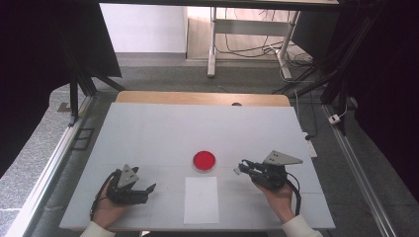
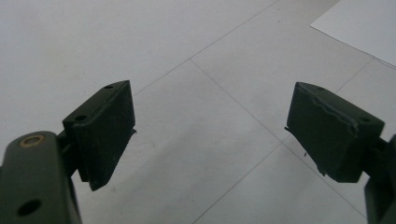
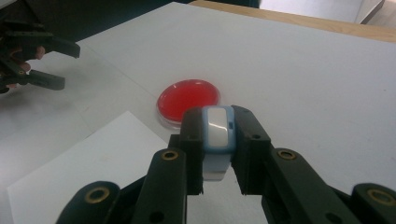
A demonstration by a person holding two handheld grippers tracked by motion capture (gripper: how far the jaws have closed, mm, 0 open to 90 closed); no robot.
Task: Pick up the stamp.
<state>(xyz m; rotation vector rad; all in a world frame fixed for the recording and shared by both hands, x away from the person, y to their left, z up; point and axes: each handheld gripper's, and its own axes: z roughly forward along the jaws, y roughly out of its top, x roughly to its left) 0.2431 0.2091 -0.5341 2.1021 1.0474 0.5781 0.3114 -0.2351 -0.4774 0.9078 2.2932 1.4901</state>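
A round dish with red contents (image 1: 204, 160) (image 3: 188, 99) sits mid-table. Just in front of it lies a white sheet of paper (image 1: 201, 199) (image 3: 88, 163). My right gripper (image 1: 242, 168) (image 3: 218, 135) hovers right of the dish, shut on a small pale-blue and white flat object (image 3: 217, 135) (image 1: 238, 170) clamped upright between its pads. My left gripper (image 1: 148, 190) (image 2: 212, 126) rests low at the front left of the table, jaws wide open with nothing between them. In the right gripper view the left gripper (image 3: 51, 63) stands open at the far left.
The white table top (image 1: 163, 128) has a wooden strip along its far edge (image 1: 202, 98). A corner of the paper (image 2: 364, 28) lies beyond the left gripper. Dark frames and cables stand on the floor past the table.
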